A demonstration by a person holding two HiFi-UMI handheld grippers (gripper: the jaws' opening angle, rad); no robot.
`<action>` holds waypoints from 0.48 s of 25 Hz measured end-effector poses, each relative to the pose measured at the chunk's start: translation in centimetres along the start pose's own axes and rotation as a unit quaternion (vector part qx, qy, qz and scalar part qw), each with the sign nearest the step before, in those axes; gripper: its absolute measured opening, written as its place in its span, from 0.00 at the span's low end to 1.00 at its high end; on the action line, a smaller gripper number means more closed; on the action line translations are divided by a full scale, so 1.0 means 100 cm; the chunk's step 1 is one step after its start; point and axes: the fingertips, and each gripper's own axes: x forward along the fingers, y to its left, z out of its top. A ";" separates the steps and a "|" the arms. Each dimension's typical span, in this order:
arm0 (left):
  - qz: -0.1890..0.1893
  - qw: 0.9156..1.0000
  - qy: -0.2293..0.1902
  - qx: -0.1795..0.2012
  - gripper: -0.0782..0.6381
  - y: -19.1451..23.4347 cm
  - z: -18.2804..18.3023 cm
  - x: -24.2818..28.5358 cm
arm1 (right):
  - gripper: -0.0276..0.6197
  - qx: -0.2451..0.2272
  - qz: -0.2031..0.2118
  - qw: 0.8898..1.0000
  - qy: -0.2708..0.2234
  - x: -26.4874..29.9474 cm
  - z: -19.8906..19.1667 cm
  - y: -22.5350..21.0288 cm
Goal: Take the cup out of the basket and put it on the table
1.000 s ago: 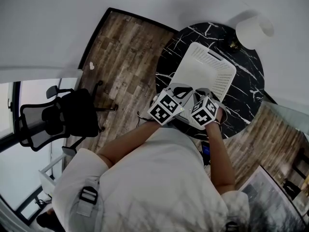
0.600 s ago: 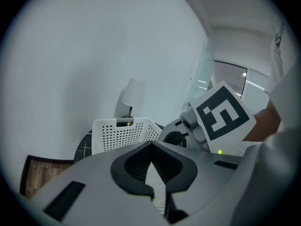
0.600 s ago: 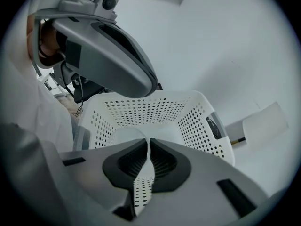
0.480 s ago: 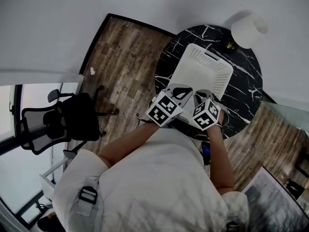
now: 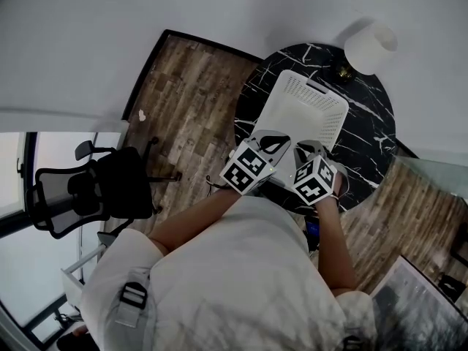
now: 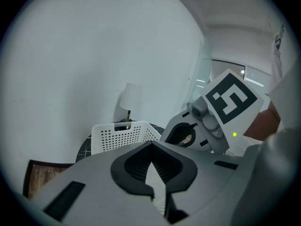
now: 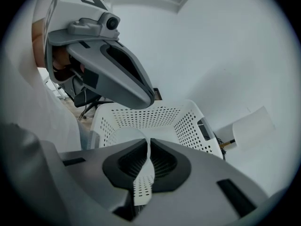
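Note:
A white perforated basket [image 5: 307,108] stands on the round black marble table [image 5: 369,134]. Both grippers hover side by side over the basket's near rim. My left gripper [image 5: 273,142] has its jaws shut with nothing between them; the basket [image 6: 120,134] lies beyond its tips [image 6: 151,145]. The jaws of my right gripper [image 5: 308,151] are also shut and empty, pointing into the basket [image 7: 162,117]. Just past the right gripper's tips [image 7: 148,139] a rounded white rim [image 7: 121,134] shows inside the basket; I cannot tell whether it is the cup. The head view shows no cup.
A white-shaded lamp [image 5: 369,46] stands on the table behind the basket, close to the white wall. A black office chair [image 5: 91,192] stands on the wooden floor [image 5: 186,101] to the left. The person's torso fills the lower head view.
Both grippers stay shut over the basket's near rim and have barely moved. The head view has shifted slightly.

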 end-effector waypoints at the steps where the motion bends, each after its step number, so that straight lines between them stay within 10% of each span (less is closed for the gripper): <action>1: 0.000 1.000 0.000 0.000 0.12 -0.001 0.000 0.000 | 0.08 0.001 -0.001 1.000 -0.002 -0.003 0.000 0.000; 12: 0.001 1.000 -0.001 0.004 0.12 -0.013 0.005 -0.001 | 0.08 0.000 -0.018 1.000 -0.024 -0.036 0.008 0.001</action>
